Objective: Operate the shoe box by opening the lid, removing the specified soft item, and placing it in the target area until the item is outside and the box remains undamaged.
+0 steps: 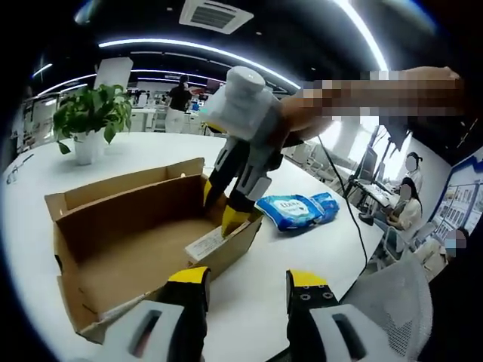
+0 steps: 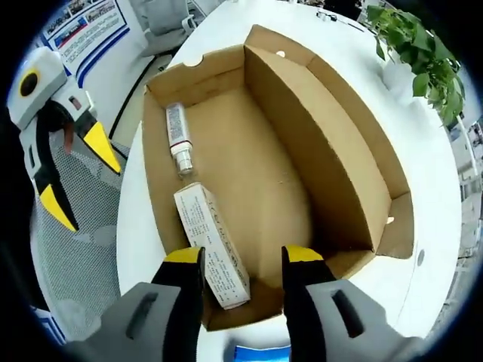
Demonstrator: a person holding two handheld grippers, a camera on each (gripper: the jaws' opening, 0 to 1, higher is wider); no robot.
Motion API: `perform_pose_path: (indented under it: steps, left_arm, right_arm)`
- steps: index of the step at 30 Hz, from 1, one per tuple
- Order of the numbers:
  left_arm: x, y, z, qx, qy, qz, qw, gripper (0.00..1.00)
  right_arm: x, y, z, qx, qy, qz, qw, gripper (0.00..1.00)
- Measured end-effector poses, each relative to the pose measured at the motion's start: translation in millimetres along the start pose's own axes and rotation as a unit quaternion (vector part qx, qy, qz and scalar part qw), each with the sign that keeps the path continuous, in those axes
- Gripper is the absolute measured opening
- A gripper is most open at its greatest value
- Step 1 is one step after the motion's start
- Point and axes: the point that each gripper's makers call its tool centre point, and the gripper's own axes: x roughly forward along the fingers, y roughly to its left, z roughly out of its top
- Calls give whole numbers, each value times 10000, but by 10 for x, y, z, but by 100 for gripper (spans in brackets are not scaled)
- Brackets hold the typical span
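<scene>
The brown cardboard shoe box stands open on the white table, its lid flap up along one long side. Inside lie a white tube and a white printed carton. A blue soft pack of wipes lies on the table outside the box, and its edge shows below my right gripper. My right gripper hangs open over the box's near end, above the carton; it shows as the white gripper over the box wall. My left gripper is open and holds nothing, off the table edge.
A potted plant stands on the far side of the table. A grey mesh chair sits by the table edge near my left gripper. People work at desks in the background. A cable runs across the table.
</scene>
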Motion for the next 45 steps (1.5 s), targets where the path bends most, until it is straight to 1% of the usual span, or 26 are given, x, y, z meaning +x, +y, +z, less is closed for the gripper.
perform_pose_path:
  steps: [4, 10, 15, 20, 25, 26, 28, 31, 36, 39, 43, 45]
  left_arm:
    - [-8, 10, 1, -35, -9, 21, 10000, 41]
    - [-4, 4, -5, -18, -4, 12, 10000, 41]
    - [-12, 1, 0, -24, -6, 18, 10000, 41]
    - [-13, -2, -4, -52, 8, 10, 10000, 40]
    - [-3, 4, -8, -53, 11, 7, 10000, 40]
    - [0, 2, -10, -35, 20, 5, 10000, 40]
    - [-4, -10, -9, -26, 24, -2, 10000, 40]
    - [-9, -10, -10, -27, 28, 4, 10000, 40]
    - [-8, -15, -8, -17, 24, -4, 10000, 40]
    - [-11, -27, -3, -16, 16, -29, 10000, 40]
    - [-8, -29, -5, -4, 24, -37, 10000, 40]
    - [0, -32, -8, -5, 33, -46, 10000, 40]
  right_arm:
    - [-2, 67, 1, -115, 25, 41, 9999, 35]
    - [-9, 42, -17, -78, 27, 15, 10000, 35]
    - [-36, 32, -46, -207, 94, -51, 9997, 34]
    - [-39, 105, -79, -354, 180, 37, 9992, 34]
    - [-31, 139, -41, -423, 181, 79, 9989, 31]
    - [-21, 156, -31, -485, 200, 102, 9986, 31]
    - [-7, 188, -24, -775, 283, 178, 9964, 28]
    - [-4, 211, -13, -945, 363, 204, 9947, 26]
    - [4, 234, 92, -812, 227, 348, 9958, 28]
    - [40, 260, 123, -828, 260, 396, 9954, 28]
    - [65, 295, 145, -922, 328, 452, 9942, 27]
    - [75, 295, 159, -897, 304, 425, 9946, 27]
